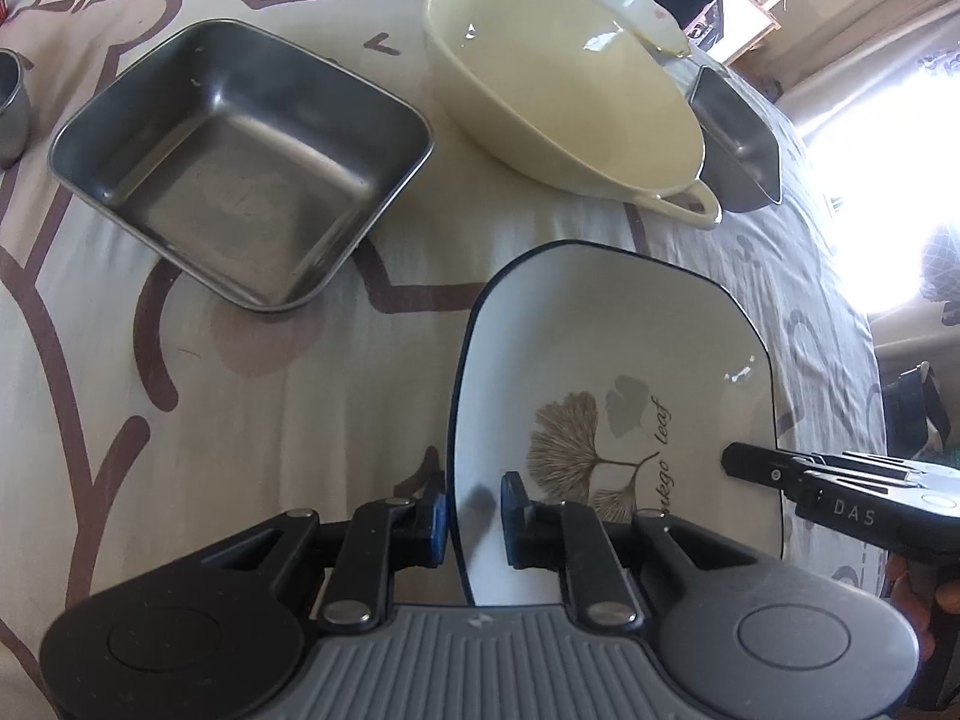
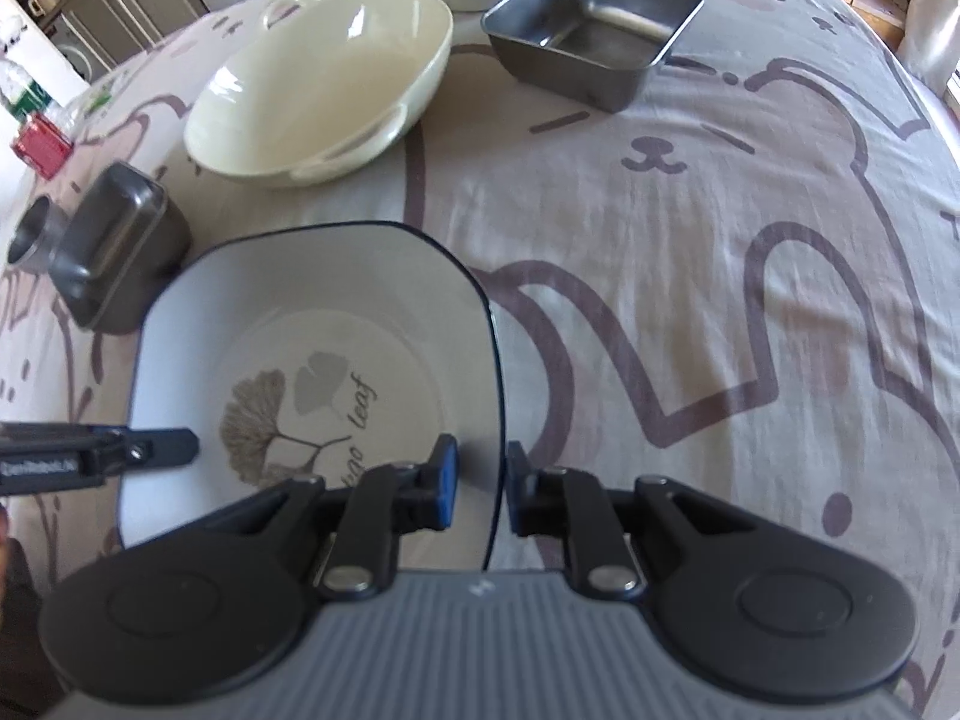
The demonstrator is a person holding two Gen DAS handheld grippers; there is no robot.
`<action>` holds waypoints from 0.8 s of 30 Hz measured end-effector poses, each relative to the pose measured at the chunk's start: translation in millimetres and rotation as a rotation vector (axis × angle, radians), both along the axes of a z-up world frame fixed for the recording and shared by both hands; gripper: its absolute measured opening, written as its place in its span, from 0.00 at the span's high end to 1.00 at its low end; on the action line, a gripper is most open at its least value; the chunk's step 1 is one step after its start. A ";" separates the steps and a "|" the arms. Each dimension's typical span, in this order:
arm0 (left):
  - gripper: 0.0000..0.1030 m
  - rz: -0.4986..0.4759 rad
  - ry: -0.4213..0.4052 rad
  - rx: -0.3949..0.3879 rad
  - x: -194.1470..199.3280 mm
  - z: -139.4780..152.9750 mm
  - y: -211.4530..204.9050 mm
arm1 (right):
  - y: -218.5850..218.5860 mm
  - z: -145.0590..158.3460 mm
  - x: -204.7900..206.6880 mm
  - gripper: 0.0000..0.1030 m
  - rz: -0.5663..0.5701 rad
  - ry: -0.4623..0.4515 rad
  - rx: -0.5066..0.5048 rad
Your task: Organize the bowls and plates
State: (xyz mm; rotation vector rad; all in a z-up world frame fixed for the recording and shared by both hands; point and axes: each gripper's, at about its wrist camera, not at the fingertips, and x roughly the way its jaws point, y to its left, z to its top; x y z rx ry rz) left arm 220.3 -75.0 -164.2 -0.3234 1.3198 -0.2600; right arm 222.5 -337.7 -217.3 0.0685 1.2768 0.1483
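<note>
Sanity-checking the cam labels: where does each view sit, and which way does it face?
Left wrist: on the left gripper, looking steeply down over the leaf plate; its fingers straddle the plate's left rim; right gripper enters opposite.
Right wrist: on the right gripper, steeply down, straddling the plate's right rim; left gripper enters.
Shared: plate, cream bowl, bear-print cloth.

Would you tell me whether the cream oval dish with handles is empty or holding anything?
Empty. The cream oval dish shows only a bare, glossy interior in both wrist views, with nothing lying inside.
</note>
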 end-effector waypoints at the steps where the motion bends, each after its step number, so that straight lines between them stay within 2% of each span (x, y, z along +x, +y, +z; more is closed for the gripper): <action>1: 0.83 -0.001 -0.001 0.001 0.1 -0.3 -0.1 | 0.1 -0.1 -0.1 0.81 0.001 0.000 -0.001; 24: 0.81 -0.052 -0.011 0.001 0.6 -1.3 -1.9 | 5.4 0.2 -4.5 0.78 0.020 0.000 -0.023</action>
